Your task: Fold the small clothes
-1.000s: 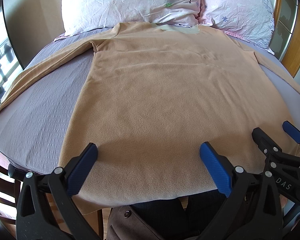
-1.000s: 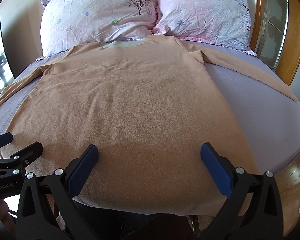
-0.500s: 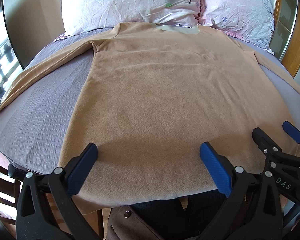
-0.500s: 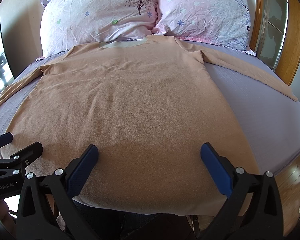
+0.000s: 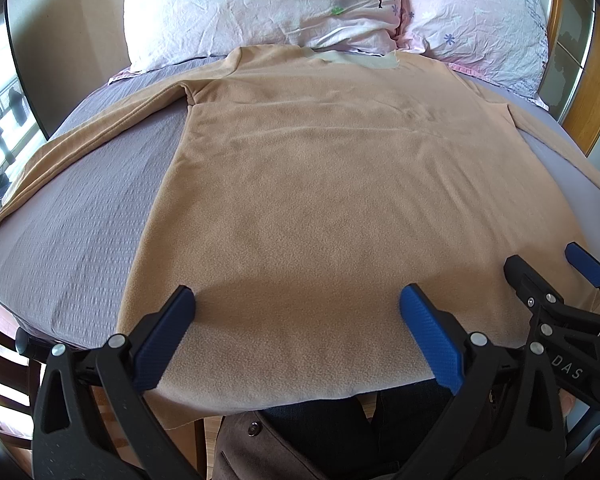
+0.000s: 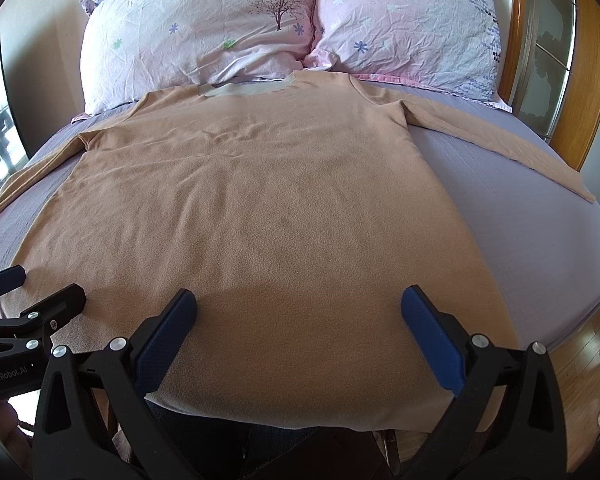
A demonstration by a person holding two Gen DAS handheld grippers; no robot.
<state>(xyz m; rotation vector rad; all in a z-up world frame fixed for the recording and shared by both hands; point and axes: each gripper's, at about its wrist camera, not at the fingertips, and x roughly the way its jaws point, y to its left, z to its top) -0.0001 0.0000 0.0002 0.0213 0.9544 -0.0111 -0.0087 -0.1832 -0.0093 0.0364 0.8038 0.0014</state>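
Two grippers, both w/ jaws spread wide, nothing between the blue pads. Left gripper [image 5: 296, 316] sits over the near hem of the tan long-sleeve shirt [image 5: 340, 184], toward its left half; whether the pads touch the fabric can't tell. Right gripper [image 6: 298, 316] sits over the hem too, toward the shirt's right half, pads also apart and gripping nothing. Each one shows at the edge of the other's view: right gripper at the far right in the left wrist view, left gripper at the far left in the right wrist view.

Shirt lies flat, spread out on the bed's lavender sheet [image 5: 72, 232], collar [image 6: 244, 89] at the far end, touching the pillows. Both sleeves stretched out sideways: left sleeve [image 5: 80, 148] runs to the bed's left edge, right sleeve [image 6: 500, 140] runs out toward the right edge. Near hem hangs slightly over the bed's front edge. Fabric mostly smooth, few light wrinkles across the chest.

2 pillows at the head: white-pink floral pillow w/ tree print [image 6: 204, 28] on the left, pink floral pillow [image 6: 404, 28] on the right, touching each other. Wooden frame [image 6: 596, 92] at far right.
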